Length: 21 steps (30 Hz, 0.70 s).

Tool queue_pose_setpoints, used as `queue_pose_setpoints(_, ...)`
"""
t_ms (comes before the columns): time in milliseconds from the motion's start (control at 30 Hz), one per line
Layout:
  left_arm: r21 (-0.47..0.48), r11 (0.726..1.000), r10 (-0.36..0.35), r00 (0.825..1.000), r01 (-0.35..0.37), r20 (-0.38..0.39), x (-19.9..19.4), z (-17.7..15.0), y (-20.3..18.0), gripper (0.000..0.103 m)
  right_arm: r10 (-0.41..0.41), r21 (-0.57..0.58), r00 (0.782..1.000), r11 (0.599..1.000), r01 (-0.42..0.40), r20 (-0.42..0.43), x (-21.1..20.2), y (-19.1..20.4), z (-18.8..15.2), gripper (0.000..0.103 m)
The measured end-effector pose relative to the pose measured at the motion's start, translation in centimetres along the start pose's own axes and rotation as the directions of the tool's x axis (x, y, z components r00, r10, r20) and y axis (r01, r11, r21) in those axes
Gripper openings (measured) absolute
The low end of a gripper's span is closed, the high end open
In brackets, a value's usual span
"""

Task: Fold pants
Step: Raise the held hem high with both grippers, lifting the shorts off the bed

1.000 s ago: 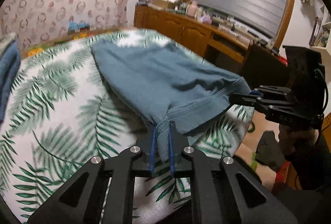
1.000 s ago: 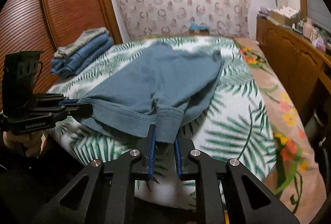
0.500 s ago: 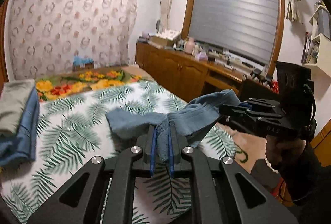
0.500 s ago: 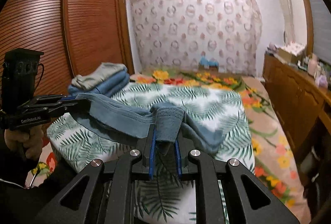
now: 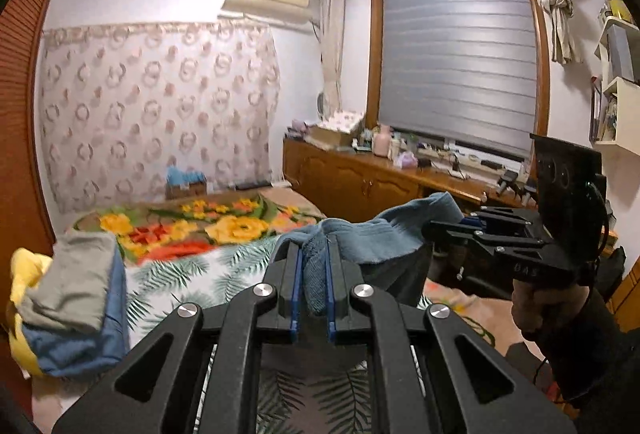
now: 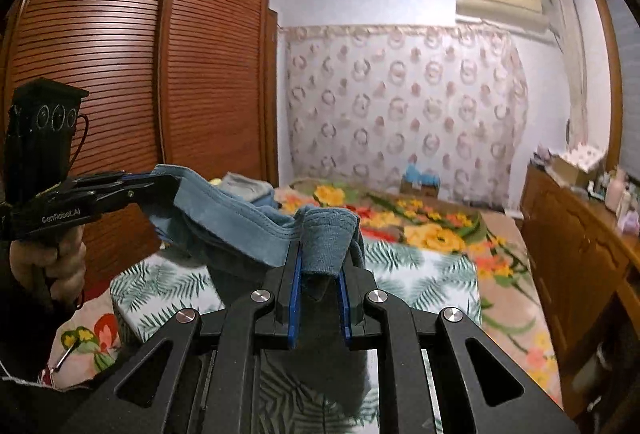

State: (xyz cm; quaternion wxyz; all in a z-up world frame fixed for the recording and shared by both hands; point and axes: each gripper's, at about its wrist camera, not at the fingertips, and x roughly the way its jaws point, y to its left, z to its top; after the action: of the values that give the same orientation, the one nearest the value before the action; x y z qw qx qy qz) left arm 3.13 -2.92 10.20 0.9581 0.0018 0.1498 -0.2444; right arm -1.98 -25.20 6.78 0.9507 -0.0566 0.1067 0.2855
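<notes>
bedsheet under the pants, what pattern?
Green palm fronds on a white bedsheet, clearest in the right wrist view.

Soft, even indoor light fills both views, with a cool violet cast on the pale walls. Strong fisheye bending curves the room's edges, and black vignette fills the corners. The flowered yellow-and-orange bedspread (image 5: 224, 226) is motion-blurred; the near black gripper linkages stay sharp.

Two tools (image 5: 313, 276) (image 6: 319, 276), one pair of blue pants (image 5: 384, 234), one clothes stack (image 5: 68, 298).
</notes>
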Motion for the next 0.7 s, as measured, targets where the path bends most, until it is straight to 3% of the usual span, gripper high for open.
queue_pose_setpoints(200,0.01,0.999,0.038,0.999,-0.038,0.032,-0.6,0.9,1.2,0.01,0.017,-0.032,1.0,0.999,-0.017,0.025,0.1,-0.5,-0.5,0.015)
queue_pose_setpoints(700,-0.042,0.994,0.1,0.993,-0.103,-0.063,6.4,-0.7,7.7,0.01,0.063,-0.021,0.996,0.998,-0.064,-0.065,7.9,-5.5,0.2,0.015)
